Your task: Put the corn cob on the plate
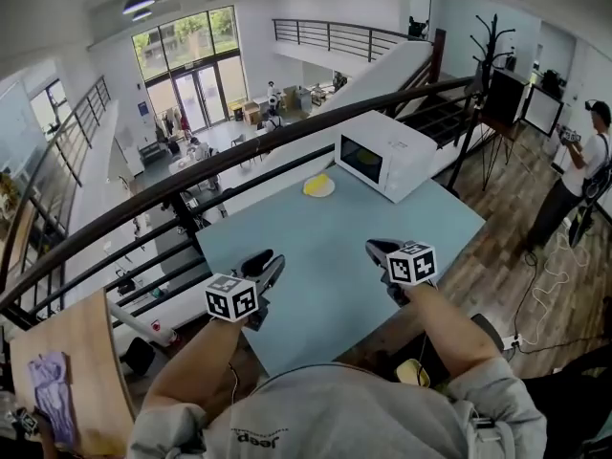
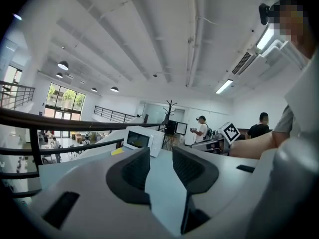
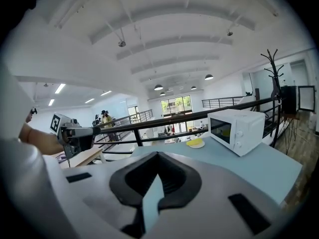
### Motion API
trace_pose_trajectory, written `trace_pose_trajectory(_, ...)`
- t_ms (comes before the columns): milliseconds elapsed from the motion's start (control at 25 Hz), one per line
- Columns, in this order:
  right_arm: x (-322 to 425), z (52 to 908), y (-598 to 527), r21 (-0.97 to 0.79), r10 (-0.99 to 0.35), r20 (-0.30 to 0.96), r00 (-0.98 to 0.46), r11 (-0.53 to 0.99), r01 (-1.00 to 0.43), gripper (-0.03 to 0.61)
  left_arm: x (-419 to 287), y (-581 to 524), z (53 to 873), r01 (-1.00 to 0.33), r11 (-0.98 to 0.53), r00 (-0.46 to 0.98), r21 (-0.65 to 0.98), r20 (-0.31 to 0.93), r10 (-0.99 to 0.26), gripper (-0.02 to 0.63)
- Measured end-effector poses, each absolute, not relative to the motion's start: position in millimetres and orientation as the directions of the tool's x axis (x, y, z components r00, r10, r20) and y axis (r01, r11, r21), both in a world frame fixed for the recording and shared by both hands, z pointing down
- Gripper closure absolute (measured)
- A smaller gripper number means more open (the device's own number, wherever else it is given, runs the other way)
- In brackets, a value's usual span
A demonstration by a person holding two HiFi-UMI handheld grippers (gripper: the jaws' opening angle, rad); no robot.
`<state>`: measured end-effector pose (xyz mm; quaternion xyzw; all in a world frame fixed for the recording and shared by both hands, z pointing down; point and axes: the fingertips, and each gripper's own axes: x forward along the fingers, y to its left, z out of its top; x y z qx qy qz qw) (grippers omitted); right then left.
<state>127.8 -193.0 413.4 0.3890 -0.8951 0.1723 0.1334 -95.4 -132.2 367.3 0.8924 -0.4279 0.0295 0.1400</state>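
At the far edge of the light blue table (image 1: 325,285) lies a small plate (image 1: 318,186) that looks yellow on top; whether something lies on it is too small to tell. It also shows as the plate (image 3: 195,143) and the plate (image 2: 117,151). A yellow patch glows behind the window of the white microwave (image 1: 387,153), but no corn cob can be made out. My left gripper (image 1: 270,259) hovers over the near left of the table, open and empty (image 2: 160,156). My right gripper (image 1: 375,247) hovers over the near right with its tips together and nothing held (image 3: 158,156).
A black railing (image 1: 191,175) runs behind the table, with a drop to a lower floor beyond. A wooden bench (image 1: 67,371) stands at the near left. A coat stand (image 1: 483,75) and a person (image 1: 574,175) are on the wooden floor at the right.
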Motion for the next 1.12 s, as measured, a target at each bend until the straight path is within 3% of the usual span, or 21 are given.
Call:
trace_pose_trajectory(360,99.5,401.1,-142.2,-0.153,-0.656,0.361,-0.663,0.66,-0.736,0.561,-123.8,-76.3,357.2,-0.735,-0.651,0.676,0.192,0.123,-0.727,0.459)
trace_pose_trajectory(760,10.4,392.8,-97.2,-0.195,-0.728,0.325,-0.603,0.573,-0.796,0.561,-236.7,-35.4,363.9,-0.666,-0.717,0.744,0.208,0.118,-0.657,0.465)
trace_pose_trajectory(1120,-42.9,406.9,-61.6,-0.215,-0.754,0.366,-0.545,0.501,-0.838,0.561,-316.0,-4.0,381.7,-0.612,-0.745,0.785,0.265,0.089,-0.613,0.482)
